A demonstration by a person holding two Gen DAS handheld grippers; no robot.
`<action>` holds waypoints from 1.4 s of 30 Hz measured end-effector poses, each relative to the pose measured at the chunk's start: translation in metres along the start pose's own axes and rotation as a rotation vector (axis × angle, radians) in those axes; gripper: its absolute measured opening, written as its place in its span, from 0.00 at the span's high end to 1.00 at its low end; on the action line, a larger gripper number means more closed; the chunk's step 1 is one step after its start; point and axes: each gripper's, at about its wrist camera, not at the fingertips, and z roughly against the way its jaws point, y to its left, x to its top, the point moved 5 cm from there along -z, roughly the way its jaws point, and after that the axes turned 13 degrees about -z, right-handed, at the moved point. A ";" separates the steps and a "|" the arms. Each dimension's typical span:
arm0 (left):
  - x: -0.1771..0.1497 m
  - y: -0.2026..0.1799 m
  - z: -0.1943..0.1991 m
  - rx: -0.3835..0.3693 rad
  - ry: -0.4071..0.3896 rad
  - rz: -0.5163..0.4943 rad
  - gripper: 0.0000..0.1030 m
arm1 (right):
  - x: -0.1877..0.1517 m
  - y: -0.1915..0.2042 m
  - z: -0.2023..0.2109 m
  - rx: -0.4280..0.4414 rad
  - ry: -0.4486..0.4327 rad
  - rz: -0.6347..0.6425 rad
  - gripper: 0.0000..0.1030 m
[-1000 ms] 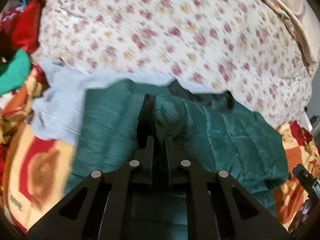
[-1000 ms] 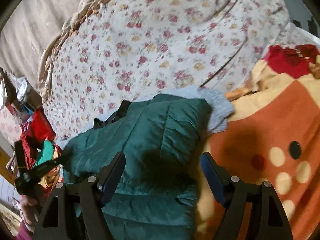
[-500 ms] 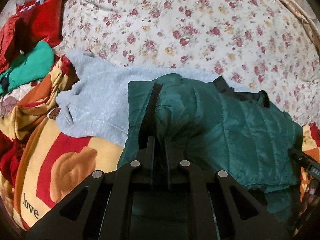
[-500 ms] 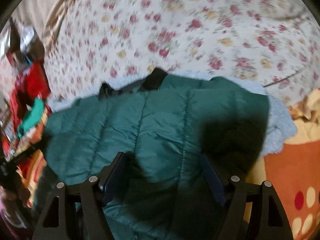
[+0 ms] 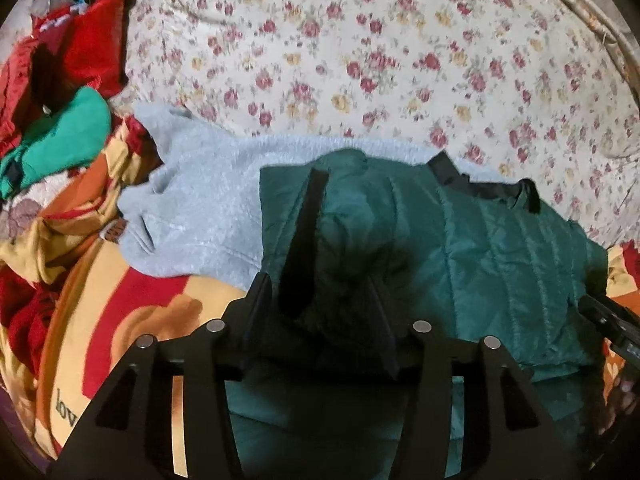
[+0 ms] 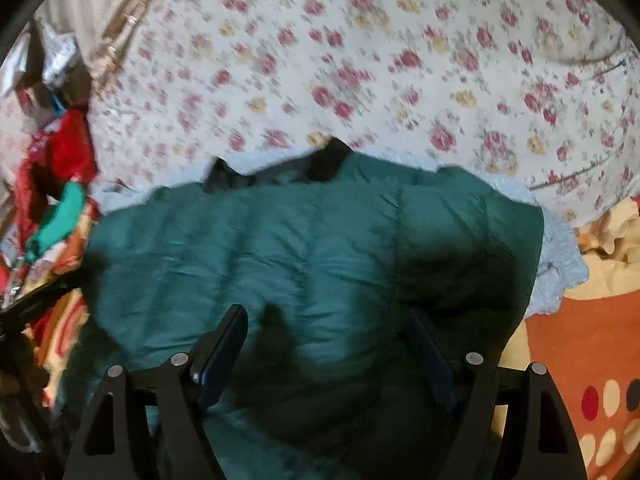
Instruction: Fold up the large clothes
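Note:
A dark green quilted jacket (image 5: 460, 248) with a black collar lies folded on the bed, on top of a pale grey fleece garment (image 5: 200, 208). My left gripper (image 5: 320, 300) sits at the jacket's near left edge. Its jaws are opening, and the fold with the black zipper strip (image 5: 304, 240) lies loose between them, no longer pinched. In the right wrist view my right gripper (image 6: 328, 328) hovers open over the jacket (image 6: 320, 248), nothing gripped. The grey fleece (image 6: 560, 264) sticks out at the jacket's right side.
A floral bedsheet (image 5: 360, 60) covers the bed behind the jacket. An orange, red and yellow patterned blanket (image 5: 120, 320) lies under the clothes and on the right (image 6: 580, 340). A pile of red and bright green clothes (image 5: 60, 140) sits at the far left.
My left gripper, shut on the jacket's zipper edge before, has spread its jaws and let it go. My right gripper swung left from the jacket's right edge to over its middle, staying open.

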 end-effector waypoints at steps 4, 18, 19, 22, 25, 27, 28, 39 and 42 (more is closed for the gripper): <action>0.010 -0.008 0.016 -0.006 -0.049 -0.007 0.47 | 0.003 0.018 0.014 0.010 -0.035 0.045 0.24; 0.007 -0.039 -0.033 0.012 0.018 -0.076 0.39 | 0.009 0.021 -0.057 -0.026 0.037 0.046 0.22; 0.006 -0.040 -0.037 0.013 0.022 -0.079 0.39 | 0.010 0.019 -0.060 -0.022 0.043 0.037 0.22; 0.003 -0.041 -0.045 0.028 0.033 -0.088 0.36 | 0.014 0.018 -0.066 -0.023 0.048 0.030 0.21; 0.000 -0.042 -0.048 0.036 0.040 -0.093 0.35 | 0.014 0.022 -0.059 -0.035 0.055 0.041 0.21; 0.000 -0.042 -0.050 0.034 0.041 -0.095 0.35 | 0.012 0.027 -0.044 -0.024 0.052 0.040 0.21; -0.001 -0.042 -0.050 0.032 0.040 -0.094 0.35 | 0.009 0.029 -0.034 -0.003 0.044 0.038 0.21; -0.002 -0.043 -0.051 0.033 0.036 -0.100 0.34 | -0.035 -0.002 -0.013 -0.060 0.065 0.070 0.21; -0.002 -0.043 -0.052 0.040 0.034 -0.106 0.33 | -0.039 -0.003 -0.029 -0.082 0.065 0.071 0.20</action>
